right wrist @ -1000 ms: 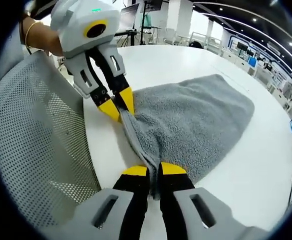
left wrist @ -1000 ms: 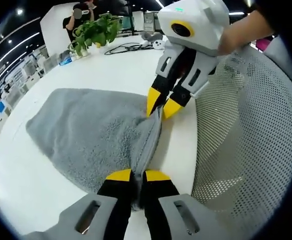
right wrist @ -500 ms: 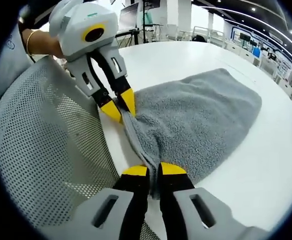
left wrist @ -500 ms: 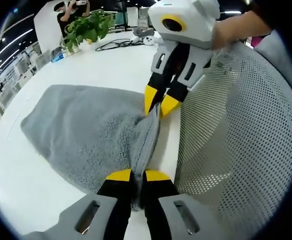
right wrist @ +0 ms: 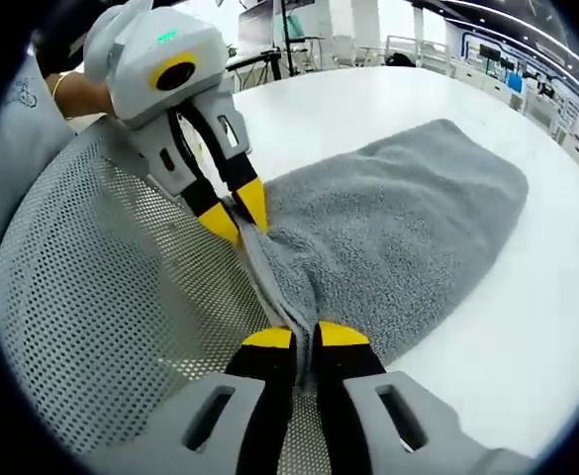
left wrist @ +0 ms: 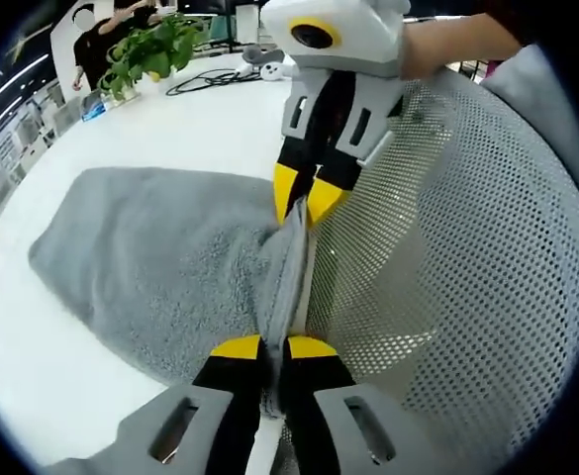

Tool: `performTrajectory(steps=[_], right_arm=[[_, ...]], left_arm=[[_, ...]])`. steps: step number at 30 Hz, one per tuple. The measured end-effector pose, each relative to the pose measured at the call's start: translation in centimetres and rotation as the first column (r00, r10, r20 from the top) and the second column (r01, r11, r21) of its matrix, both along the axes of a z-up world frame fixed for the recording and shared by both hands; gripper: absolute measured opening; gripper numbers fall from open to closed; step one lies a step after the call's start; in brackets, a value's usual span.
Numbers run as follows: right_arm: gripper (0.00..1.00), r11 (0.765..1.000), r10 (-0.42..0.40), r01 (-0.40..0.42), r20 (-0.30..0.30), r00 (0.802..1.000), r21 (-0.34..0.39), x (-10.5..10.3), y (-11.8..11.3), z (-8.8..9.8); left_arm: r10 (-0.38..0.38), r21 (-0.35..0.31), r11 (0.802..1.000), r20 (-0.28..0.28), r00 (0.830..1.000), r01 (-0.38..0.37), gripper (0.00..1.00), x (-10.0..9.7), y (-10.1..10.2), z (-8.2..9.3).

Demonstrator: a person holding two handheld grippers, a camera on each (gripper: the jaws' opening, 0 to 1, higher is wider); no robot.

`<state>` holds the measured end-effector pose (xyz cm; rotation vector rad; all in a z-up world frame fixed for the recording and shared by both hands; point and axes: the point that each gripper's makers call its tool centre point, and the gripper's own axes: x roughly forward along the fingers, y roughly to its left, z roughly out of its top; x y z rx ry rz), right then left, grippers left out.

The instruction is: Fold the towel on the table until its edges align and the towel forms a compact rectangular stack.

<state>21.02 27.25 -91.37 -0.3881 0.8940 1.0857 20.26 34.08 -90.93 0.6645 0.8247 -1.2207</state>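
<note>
While both grippers, left (left wrist: 273,348) and right (right wrist: 304,335), pinched one towel (left wrist: 160,257) edge at the table (left wrist: 200,119) rim, a fold was beginning; next, carry it across evenly.

A grey perforated mesh chair back (left wrist: 467,247) stood against the edge of the round white table (left wrist: 220,119). At the table's far side sat a leafy green potted plant (left wrist: 145,54), with black cables (left wrist: 205,79) nearby.
</note>
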Motion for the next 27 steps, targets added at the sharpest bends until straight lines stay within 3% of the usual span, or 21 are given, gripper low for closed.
performTrajectory(steps=[10, 27], right_arm=[[0.04, 1.0, 0.024, -0.024, -0.005, 1.0, 0.01, -1.5, 0.0, 0.9], [0.04, 0.998, 0.025, -0.028, 0.07, 0.997, 0.05, -1.0, 0.3, 6.9]], left_arm=[[-0.031, 0.011, 0.999, 0.007, 0.999, 0.031, 0.07, -1.5, 0.1, 1.2], [0.009, -0.054, 0.999, 0.09, 0.996, -0.004, 0.07, -0.6, 0.6, 7.1]])
